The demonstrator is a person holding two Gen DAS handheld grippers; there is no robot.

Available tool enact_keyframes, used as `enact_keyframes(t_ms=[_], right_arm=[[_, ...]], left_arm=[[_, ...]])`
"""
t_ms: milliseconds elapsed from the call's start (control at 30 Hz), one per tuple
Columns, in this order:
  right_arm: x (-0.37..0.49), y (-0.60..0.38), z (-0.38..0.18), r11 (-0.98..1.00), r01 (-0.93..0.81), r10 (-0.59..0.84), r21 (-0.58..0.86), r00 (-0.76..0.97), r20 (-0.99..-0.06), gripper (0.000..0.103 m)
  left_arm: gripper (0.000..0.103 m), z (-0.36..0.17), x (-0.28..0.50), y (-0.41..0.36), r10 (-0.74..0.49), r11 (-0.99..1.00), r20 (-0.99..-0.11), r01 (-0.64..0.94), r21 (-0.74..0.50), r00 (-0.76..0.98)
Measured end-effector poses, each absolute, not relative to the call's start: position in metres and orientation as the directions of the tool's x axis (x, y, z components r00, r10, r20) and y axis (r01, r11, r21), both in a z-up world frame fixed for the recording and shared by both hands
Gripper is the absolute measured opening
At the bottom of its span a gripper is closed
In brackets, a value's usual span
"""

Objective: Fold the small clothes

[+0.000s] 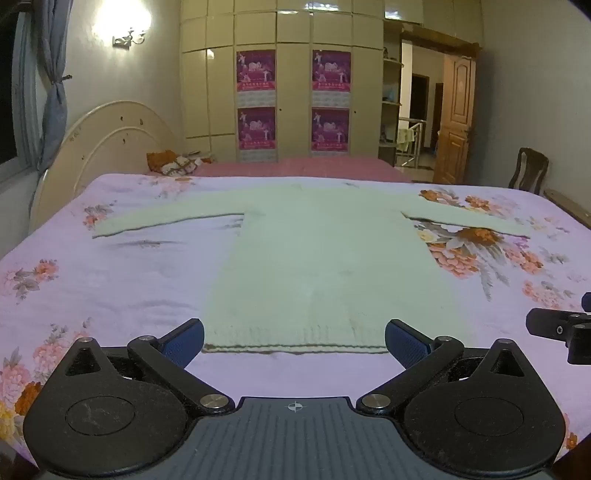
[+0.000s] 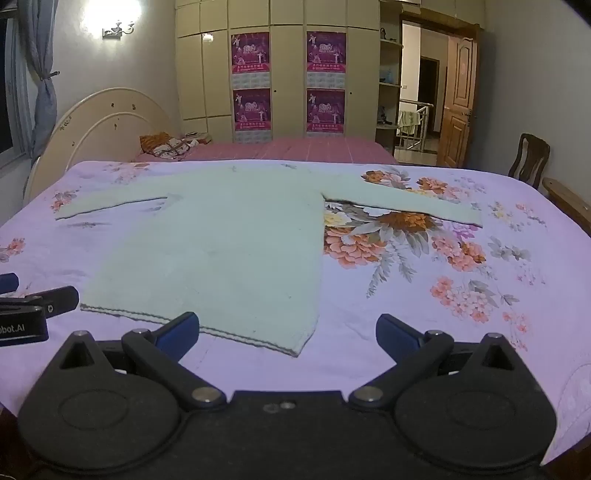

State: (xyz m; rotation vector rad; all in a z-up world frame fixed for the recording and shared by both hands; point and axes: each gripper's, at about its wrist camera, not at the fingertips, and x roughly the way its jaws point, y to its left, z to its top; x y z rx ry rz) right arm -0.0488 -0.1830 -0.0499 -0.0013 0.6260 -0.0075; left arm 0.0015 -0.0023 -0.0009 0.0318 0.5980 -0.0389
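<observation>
Sweater (image 1: 314, 258): pale knit, matt, ribbed hem. Bedsheet (image 1: 110, 280): soft floral cloth. Tool (image 1: 294, 345) arms: matt black, probably plastic.

This is a bedroom in a home. A big bed with a purple flowery sheet (image 1: 122, 288) fills the front. Behind it stands a second bed with a pink cover (image 1: 303, 168) and a round cream headboard (image 1: 110, 147). A tall cream wardrobe (image 1: 295, 33) with four pink posters (image 1: 256, 70) covers the back wall. A lit wall lamp (image 1: 125, 37) shines near a blue tied curtain (image 1: 55, 92). A brown wooden door (image 1: 456, 118) stands open, and a dark wooden chair (image 1: 526, 173) sits near it.
</observation>
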Motion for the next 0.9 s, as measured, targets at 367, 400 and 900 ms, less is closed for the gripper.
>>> enact_keyframes(t_ms=[367,400,900], right_arm=[[-0.049,-0.184,-0.052,1.0,-0.001,0.003,0.004,0.81,-0.587,0.102],[-0.045,-0.181,-0.051,1.0,-0.001,0.003,0.003,0.808,-0.589,0.102],[-0.05,-0.184,-0.051,1.0,-0.011,0.004,-0.008,0.81,-0.587,0.102]], left_arm=[[0.103,-0.004,0.002,-0.001,-0.02,0.999,-0.543,0.032,0.012,0.84],[0.103,-0.005,0.002,-0.002,-0.02,0.999,-0.544,0.03,0.011,0.839],[0.103,-0.002,-0.002,-0.002,-0.017,0.999,-0.547,0.029,0.014,0.837]])
